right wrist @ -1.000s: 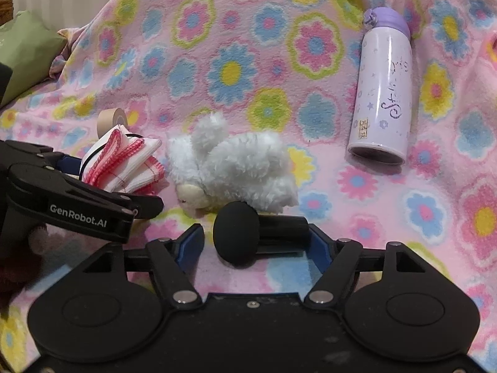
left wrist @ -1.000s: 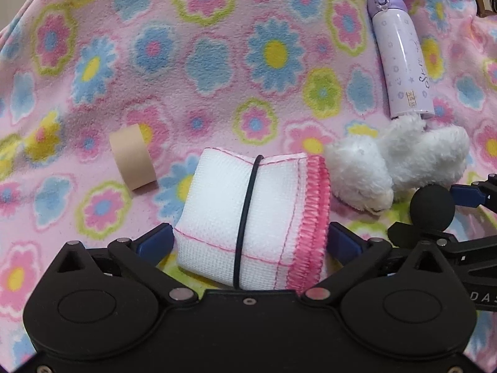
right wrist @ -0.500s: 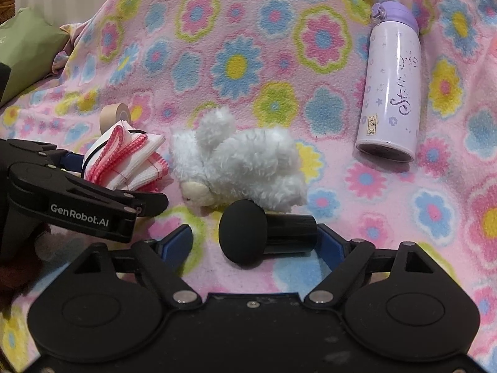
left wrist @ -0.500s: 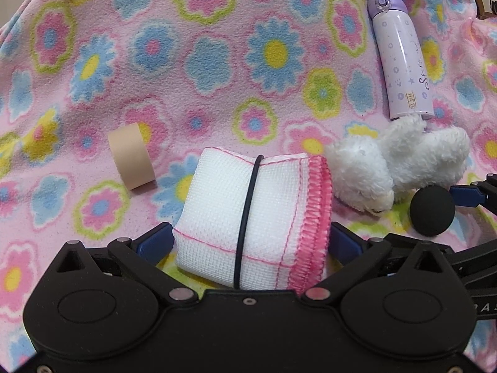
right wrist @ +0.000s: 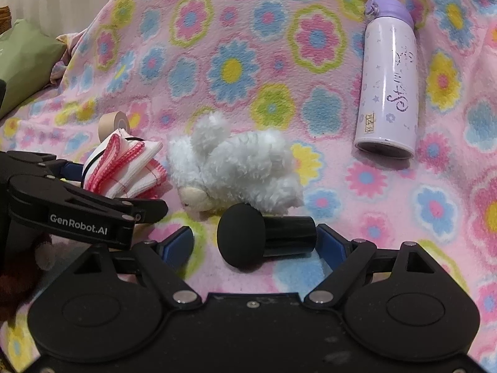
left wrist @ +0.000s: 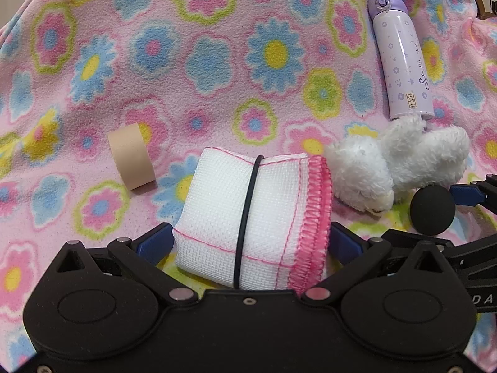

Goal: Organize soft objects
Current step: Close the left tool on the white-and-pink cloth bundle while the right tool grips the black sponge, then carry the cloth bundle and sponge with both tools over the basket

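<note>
A folded white cloth (left wrist: 264, 211) with a pink stitched edge and a black band round it sits between the blue pads of my left gripper (left wrist: 248, 242), which presses on both its sides. My right gripper (right wrist: 254, 242) has its jaws opening. Between them a black foam-headed roller (right wrist: 242, 236) lies on the blanket; the left pad stands well off its round head. Just beyond it a white plush lamb (right wrist: 242, 168) lies on its side, next to the cloth (right wrist: 124, 168). In the left wrist view the lamb (left wrist: 397, 168) is to the right of the cloth.
Everything rests on a pink flowered fleece blanket (right wrist: 279, 46). A lilac bottle (right wrist: 388, 93) lies at the far right. A beige tape roll (left wrist: 130, 161) stands left of the cloth. A green cushion (right wrist: 21, 59) is at the far left edge.
My right gripper's jaws have spread wider, so the left pad has come away from the black roller's head. The left gripper and the cloth have stayed put.
</note>
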Demonstrator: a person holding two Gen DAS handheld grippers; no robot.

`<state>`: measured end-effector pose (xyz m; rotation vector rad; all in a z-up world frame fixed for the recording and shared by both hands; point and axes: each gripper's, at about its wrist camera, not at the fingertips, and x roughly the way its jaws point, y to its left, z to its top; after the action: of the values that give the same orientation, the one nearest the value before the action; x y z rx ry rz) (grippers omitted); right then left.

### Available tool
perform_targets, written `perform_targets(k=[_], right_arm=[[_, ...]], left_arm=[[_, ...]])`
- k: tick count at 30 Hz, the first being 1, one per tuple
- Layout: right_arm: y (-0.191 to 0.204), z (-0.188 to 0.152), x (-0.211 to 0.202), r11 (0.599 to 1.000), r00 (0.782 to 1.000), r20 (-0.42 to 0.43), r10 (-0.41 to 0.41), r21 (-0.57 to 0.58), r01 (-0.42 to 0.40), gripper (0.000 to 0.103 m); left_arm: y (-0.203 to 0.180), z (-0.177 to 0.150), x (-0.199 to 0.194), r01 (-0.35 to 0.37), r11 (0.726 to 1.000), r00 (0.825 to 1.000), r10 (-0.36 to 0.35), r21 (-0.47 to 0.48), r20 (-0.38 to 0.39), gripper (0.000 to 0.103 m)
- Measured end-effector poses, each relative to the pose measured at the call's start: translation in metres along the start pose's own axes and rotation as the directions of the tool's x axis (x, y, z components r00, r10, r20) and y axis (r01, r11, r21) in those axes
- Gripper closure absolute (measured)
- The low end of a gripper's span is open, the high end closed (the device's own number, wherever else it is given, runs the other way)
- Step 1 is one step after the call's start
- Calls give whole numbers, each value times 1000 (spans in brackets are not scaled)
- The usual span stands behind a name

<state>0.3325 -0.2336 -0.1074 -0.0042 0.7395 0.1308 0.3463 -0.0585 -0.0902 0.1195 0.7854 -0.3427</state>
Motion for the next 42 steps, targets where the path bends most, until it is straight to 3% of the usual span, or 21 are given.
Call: perform_targets(k=[9, 11, 13, 19, 21, 26, 30, 36, 39, 42], right_arm=[[0, 0, -1, 1000, 1000, 3, -1, 7, 1, 18], [0, 0, -1, 1000, 1000, 4, -5, 8, 5, 19], [1, 0, -1, 1000, 1000, 5, -15, 5, 15, 21], [3, 0, -1, 1000, 1000, 1, -31, -5, 31, 22], [3, 0, -1, 999, 999, 1, -32, -7, 32, 22], [3, 0, -1, 999, 999, 3, -36, -7, 36, 25], [3, 0, -2, 999, 999, 3, -41, -7, 41, 26], [3, 1, -1, 999, 999, -5, -36, -13, 36, 27], [1, 3, -4, 998, 998, -12, -67, 16, 68, 45], [-8, 9, -9, 993, 997, -55, -58, 101, 63, 46]], left_arm=[[0, 0, -1, -3, 1000, 1000, 3, -3, 8, 5], [1, -2, -5, -16, 1000, 1000, 17, -11, 26, 20], [2, -4, -11, -32, 999, 998, 33, -25, 54, 28], [15, -7, -26, -83, 989, 995, 89, -123, 44, 29], [19, -10, -40, -100, 983, 993, 108, -154, 43, 29], [4, -18, -99, -160, 986, 982, 165, -52, 96, 29], [-6, -30, -150, -155, 987, 981, 159, -46, 110, 29], [-13, -59, -185, -140, 984, 989, 143, -113, 22, 29], [-14, -76, -192, -138, 977, 990, 135, -162, -32, 29], [-15, -87, -199, -138, 974, 990, 128, -181, -64, 29]])
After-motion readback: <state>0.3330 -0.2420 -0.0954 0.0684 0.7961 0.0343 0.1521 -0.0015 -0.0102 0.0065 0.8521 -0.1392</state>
